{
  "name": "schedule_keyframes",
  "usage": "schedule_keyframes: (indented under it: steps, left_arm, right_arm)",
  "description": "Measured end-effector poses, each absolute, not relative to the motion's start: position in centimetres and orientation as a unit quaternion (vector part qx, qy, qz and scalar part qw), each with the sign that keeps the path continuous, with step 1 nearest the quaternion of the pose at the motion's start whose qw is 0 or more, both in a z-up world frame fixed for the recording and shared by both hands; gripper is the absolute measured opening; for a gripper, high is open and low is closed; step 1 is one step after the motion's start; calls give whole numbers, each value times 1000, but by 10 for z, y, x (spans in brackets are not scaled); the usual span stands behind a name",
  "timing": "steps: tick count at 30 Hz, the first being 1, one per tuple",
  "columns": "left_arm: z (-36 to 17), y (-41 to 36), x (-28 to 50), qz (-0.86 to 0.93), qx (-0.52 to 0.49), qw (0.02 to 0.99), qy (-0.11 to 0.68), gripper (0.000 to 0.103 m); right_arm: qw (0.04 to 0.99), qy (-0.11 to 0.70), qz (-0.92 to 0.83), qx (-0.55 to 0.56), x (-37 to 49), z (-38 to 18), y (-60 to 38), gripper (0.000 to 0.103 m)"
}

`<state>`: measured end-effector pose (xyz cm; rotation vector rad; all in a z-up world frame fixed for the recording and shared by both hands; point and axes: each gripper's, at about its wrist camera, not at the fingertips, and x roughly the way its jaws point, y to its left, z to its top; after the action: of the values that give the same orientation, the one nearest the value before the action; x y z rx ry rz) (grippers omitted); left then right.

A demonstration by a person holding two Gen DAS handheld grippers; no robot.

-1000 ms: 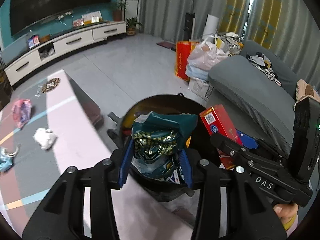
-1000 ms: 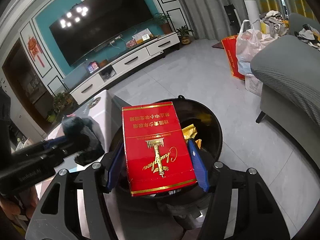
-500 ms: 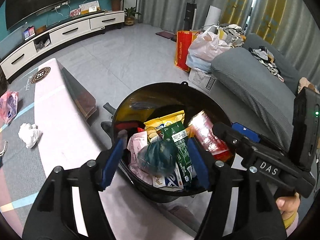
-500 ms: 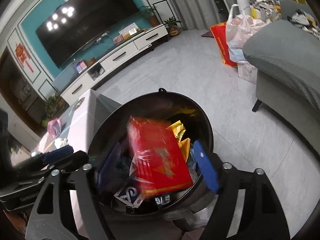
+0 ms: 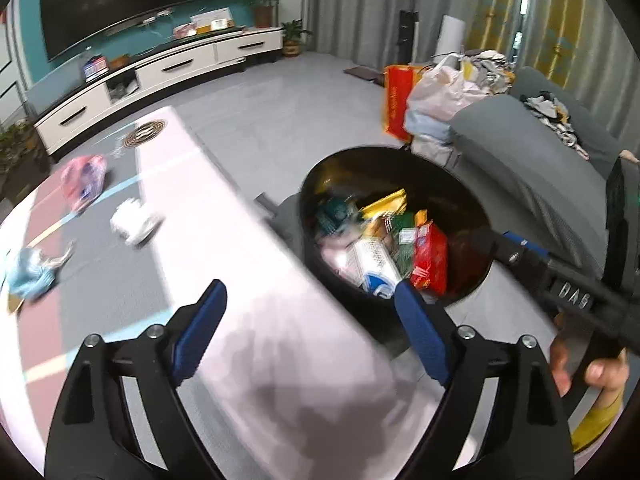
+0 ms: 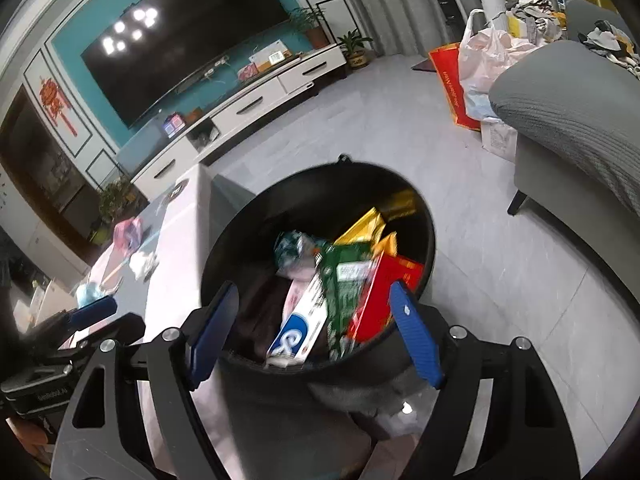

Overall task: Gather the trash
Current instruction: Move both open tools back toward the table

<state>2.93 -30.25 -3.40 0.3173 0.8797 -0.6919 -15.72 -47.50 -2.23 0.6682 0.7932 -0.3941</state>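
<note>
A black round bin [image 5: 472,200] [image 6: 424,216] stands beside the table and holds a red box [image 5: 430,258] [image 6: 384,292], a teal wrapper [image 5: 334,214] [image 6: 290,246], green and yellow packets and a white-blue box. My left gripper [image 5: 310,334] is open and empty over the table edge. My right gripper [image 6: 316,330] is open and empty above the bin's near rim. On the table [image 5: 240,280] lie a white crumpled tissue [image 5: 134,224], a pink wrapper [image 5: 84,186] and a light-blue piece [image 5: 28,274].
A grey sofa [image 6: 580,128] stands right of the bin. Red and white bags [image 5: 424,96] sit on the floor beyond it. A TV cabinet [image 5: 160,72] lines the far wall. Grey floor lies between.
Both grippers opened. The teal wrapper and the red box dropped into the bin. My left gripper has swung left over the table.
</note>
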Motion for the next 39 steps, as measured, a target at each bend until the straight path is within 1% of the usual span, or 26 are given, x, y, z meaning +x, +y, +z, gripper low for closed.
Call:
schedule_keyframes:
  steps: [8,13,18,29,33,39]
  left_arm:
    - [-53,-200,13,-237,153,839,465,92]
    - [-49,-126,15,-165,104,851,488,92]
    - [-40,-66,9,-114,57,862,490,94]
    - [-35,-10,-4,-85,-4,872,482,94]
    - [-36,6,-4,-76,-26,874,479,94]
    - [-43,31,8,-72,-85,874,473,94]
  right_arm:
    - [856,411,-146,276,-151,-12,-431,79]
    - [862,425,-110,254,-138,-2,-401,79]
    - [870,429,-76,230,-124,13,-369,79]
    - [877,448,-26,169,-92,26,-306,79]
    - [877,454,-14,155,-74,24,-291,79]
    - [878,458,-4,136,-41,17,-276,79]
